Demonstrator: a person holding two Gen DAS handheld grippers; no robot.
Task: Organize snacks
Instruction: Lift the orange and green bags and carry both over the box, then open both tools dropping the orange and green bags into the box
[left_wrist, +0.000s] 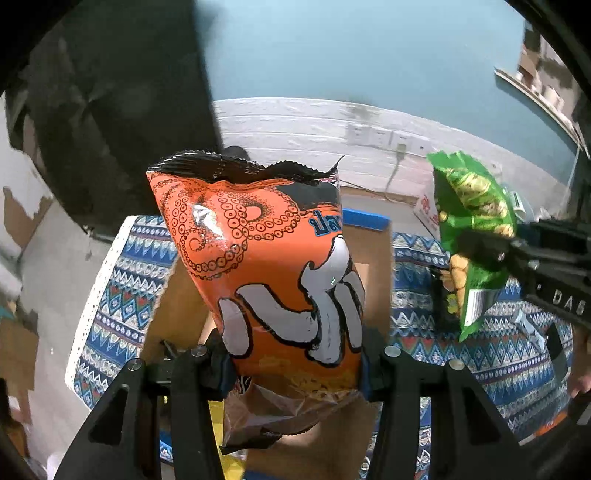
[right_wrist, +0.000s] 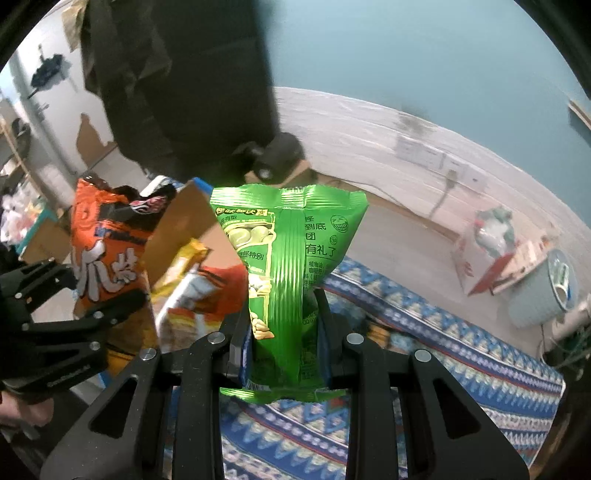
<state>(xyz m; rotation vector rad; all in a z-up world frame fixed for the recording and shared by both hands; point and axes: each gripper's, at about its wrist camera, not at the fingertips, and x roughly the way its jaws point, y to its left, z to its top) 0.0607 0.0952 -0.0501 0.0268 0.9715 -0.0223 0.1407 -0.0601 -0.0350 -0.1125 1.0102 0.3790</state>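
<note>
Left wrist: your left gripper (left_wrist: 295, 369) pinches the orange octopus snack bag (left_wrist: 266, 266) above the cardboard box (left_wrist: 369, 258). Your right gripper (right_wrist: 284, 343) pinches the green pea bag (right_wrist: 291, 266) over the patterned cloth (right_wrist: 443, 339); box flap (right_wrist: 177, 236) and yellow packet (right_wrist: 184, 266) sit left.

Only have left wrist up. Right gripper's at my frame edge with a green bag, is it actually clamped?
Observer: Yes. In the right wrist view the right gripper is shut on the green snack bag near its lower end, bag upright.
Operator: Anything already in the cardboard box? My orange bag blocks it.
Observer: Right wrist shows a yellow and orange-white packet behind the cardboard flap.
Operator: Anything on the floor to the right?
Observer: A pale blue bin stands past the patterned cloth.
</note>
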